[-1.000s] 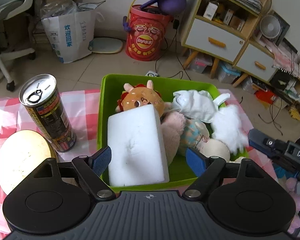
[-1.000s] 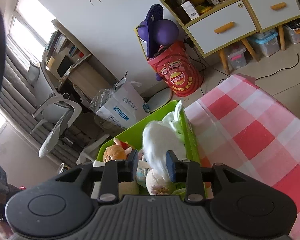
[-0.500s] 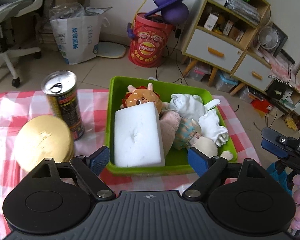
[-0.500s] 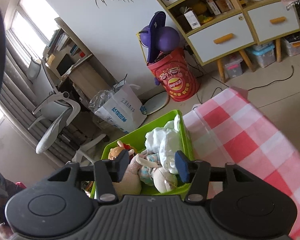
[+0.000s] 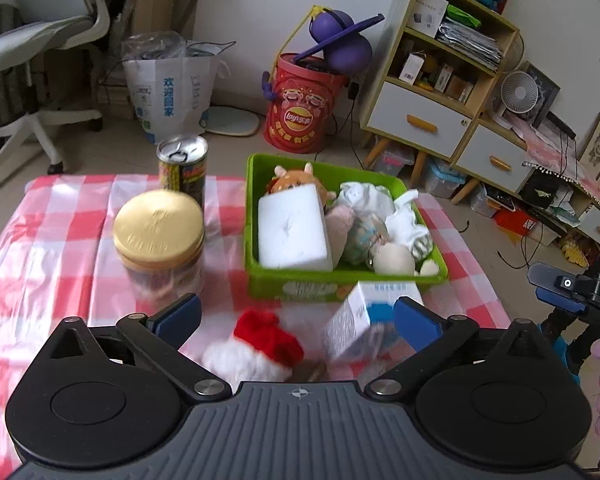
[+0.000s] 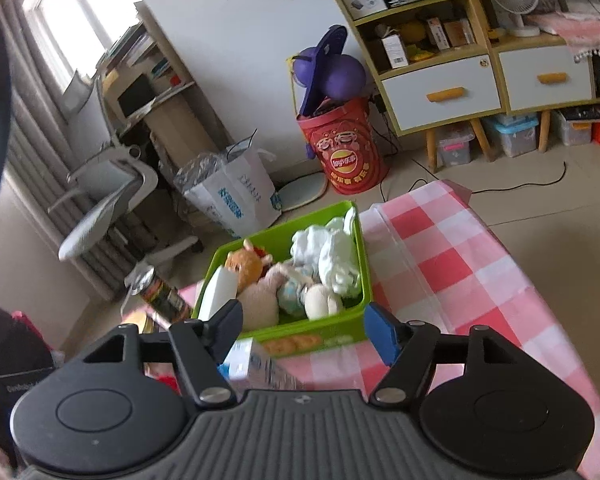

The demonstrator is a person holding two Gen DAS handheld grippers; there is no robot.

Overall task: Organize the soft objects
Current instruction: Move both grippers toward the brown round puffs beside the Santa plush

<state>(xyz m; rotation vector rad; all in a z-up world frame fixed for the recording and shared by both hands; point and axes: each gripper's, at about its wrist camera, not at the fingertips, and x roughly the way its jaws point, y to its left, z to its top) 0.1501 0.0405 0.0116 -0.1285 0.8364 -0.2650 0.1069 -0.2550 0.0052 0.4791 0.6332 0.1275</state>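
Green bin (image 5: 252, 216) full, ahead of your tongs.
Left gripper (image 5: 296, 316) wide above the Santa hat (image 5: 266, 344); right gripper (image 6: 302, 330) wide, empty.

A table under a red-and-white checked cloth (image 5: 60, 240) carries a green bin (image 5: 252, 216) of soft toys, a gold-lidded jar (image 5: 158, 232) with a can (image 5: 183, 166) just behind it, a red-and-white plush (image 5: 260, 344) and a white-and-blue carton (image 5: 368, 320).

Glossy green plastic bin (image 5: 252, 216); matt white foam block (image 5: 292, 232); fuzzy Santa hat (image 5: 260, 344); shiny gold lid (image 5: 158, 226).
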